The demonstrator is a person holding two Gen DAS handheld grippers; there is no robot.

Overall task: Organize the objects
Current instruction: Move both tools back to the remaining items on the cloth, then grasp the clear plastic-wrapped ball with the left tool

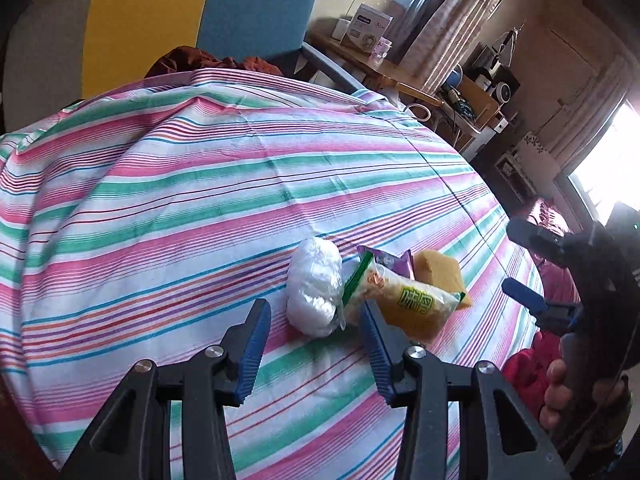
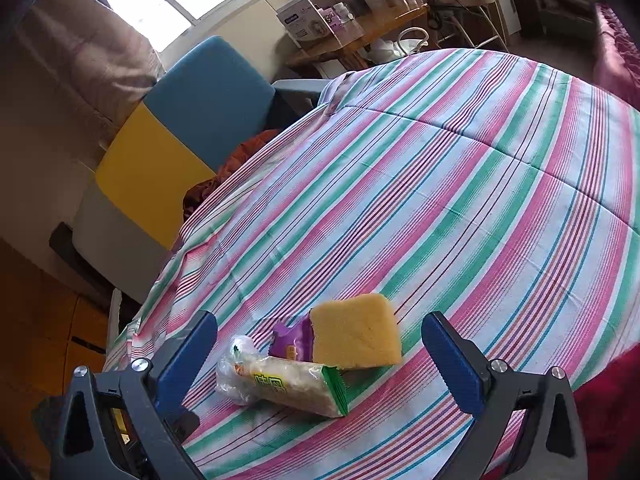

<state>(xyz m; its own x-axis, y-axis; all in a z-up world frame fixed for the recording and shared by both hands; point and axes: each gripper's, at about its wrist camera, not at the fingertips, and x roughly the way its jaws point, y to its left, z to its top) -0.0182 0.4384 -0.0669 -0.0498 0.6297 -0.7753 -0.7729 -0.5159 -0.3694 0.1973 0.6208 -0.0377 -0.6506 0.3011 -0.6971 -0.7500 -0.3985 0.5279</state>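
A small pile lies on the striped cloth (image 1: 180, 200): a white plastic-wrapped bundle (image 1: 314, 286), a clear snack packet with green end (image 1: 404, 306), a purple wrapper (image 1: 394, 260) and a yellow sponge (image 1: 440, 274). My left gripper (image 1: 314, 310) is open and empty, its fingertips just short of the bundle and packet. My right gripper (image 2: 320, 330) is open and empty, hovering over the same pile: sponge (image 2: 356, 338), purple wrapper (image 2: 294, 340), packet (image 2: 296, 386), bundle (image 2: 232, 376). The right gripper also shows in the left wrist view (image 1: 516, 258).
The striped cloth (image 2: 440, 160) covers a rounded table. A blue and yellow chair (image 1: 240, 8) stands behind it with brown fabric (image 1: 192, 60) on the seat. A wooden side table (image 1: 360, 56) with boxes and cluttered shelves (image 1: 480, 96) are further back. Red fabric (image 1: 528, 372) lies at the right.
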